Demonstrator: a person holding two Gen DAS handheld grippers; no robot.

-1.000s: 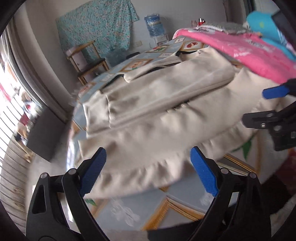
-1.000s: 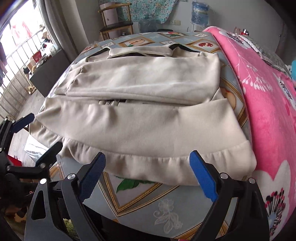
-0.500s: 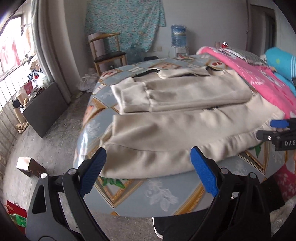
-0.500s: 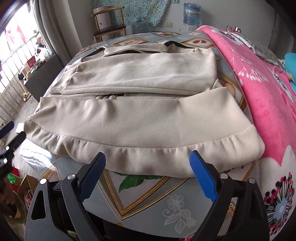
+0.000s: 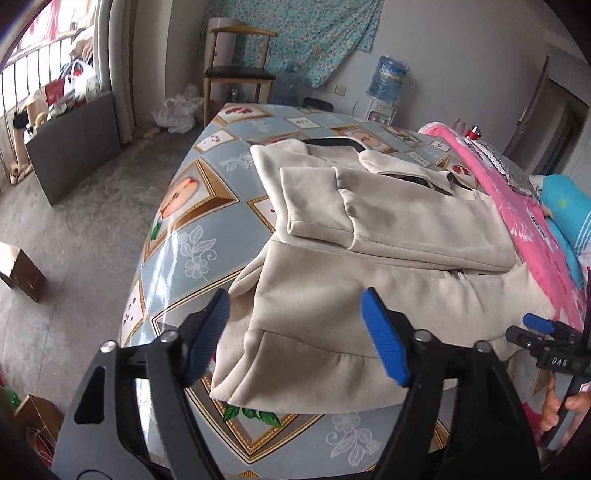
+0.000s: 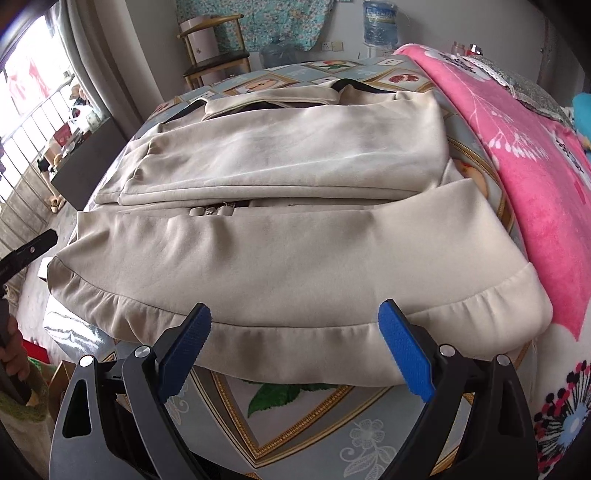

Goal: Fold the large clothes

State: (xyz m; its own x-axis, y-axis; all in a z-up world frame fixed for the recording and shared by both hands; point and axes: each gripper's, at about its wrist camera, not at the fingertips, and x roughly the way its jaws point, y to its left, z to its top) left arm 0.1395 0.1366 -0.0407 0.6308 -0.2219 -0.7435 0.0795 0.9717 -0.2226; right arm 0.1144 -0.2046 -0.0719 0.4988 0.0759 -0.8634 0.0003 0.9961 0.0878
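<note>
Both grippers line up at the beige jacket's (image 6: 280, 254) hem for the next fold: left gripper (image 5: 295, 336) fingers closing around its corner, right gripper (image 6: 295, 350) fingers apart, nothing held.

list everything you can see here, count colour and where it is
jacket: 1, beige, lying folded on the table, hem at the near edge
table: 1, blue-grey patterned cover, centre
blanket: 1, pink with flowers, right of the jacket
pillow: 1, turquoise, far right
chair: 1, wooden frame with dark seat, by the far wall
hanging cloth: 1, teal floral, on the far wall
water bottle: 1, blue, on a dispenser by the wall
cardboard box: 1, brown, on the floor at left
left gripper: 1, black with blue pads, jaws closing around the jacket's hem corner
right gripper: 1, black with blue pads, open at the hem
</note>
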